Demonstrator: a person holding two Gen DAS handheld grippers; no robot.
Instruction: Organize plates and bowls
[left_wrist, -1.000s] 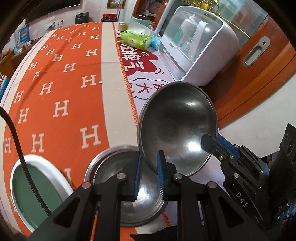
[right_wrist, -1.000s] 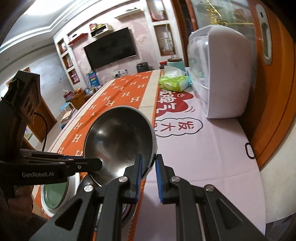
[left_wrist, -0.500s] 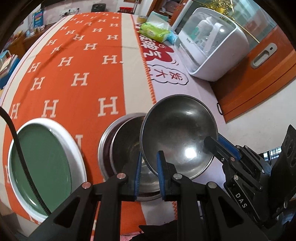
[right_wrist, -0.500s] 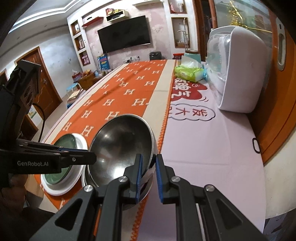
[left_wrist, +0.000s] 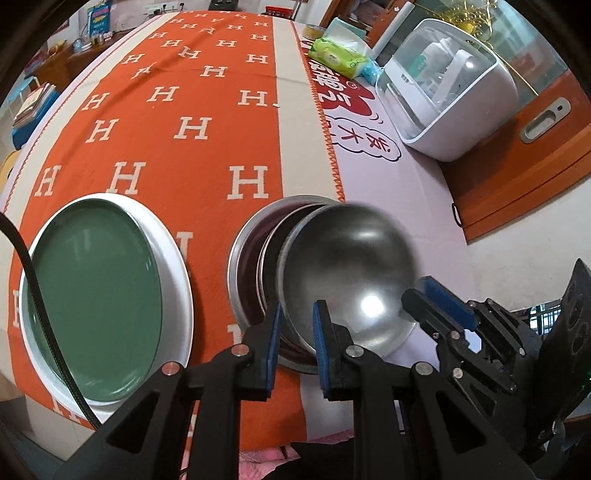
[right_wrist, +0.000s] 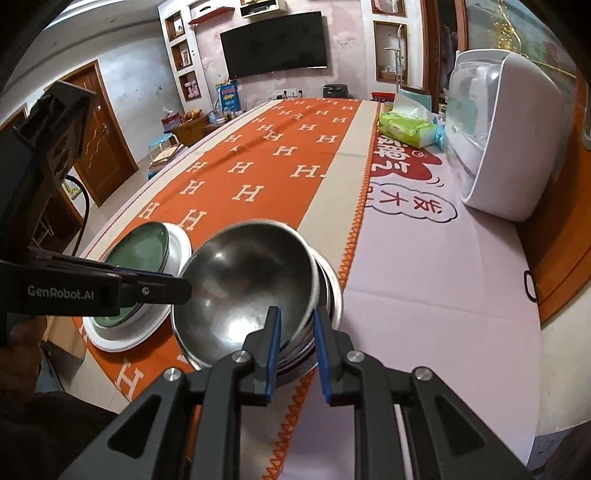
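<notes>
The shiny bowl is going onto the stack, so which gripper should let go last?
Probably the left gripper: it is shut on the steel bowl's rim over the stacked bowls. The right gripper's jaws are already opening around the opposite rim.

**Room and surroundings**

Pale pink wall (right_wrist: 147, 88) carries a dark wall-mounted television (right_wrist: 275, 44) flanked by recessed shelves (right_wrist: 183, 55). Brown wooden door (right_wrist: 101, 136) at left. Long table under orange H-patterned cloth (right_wrist: 280, 155). Daylight glare.
</notes>
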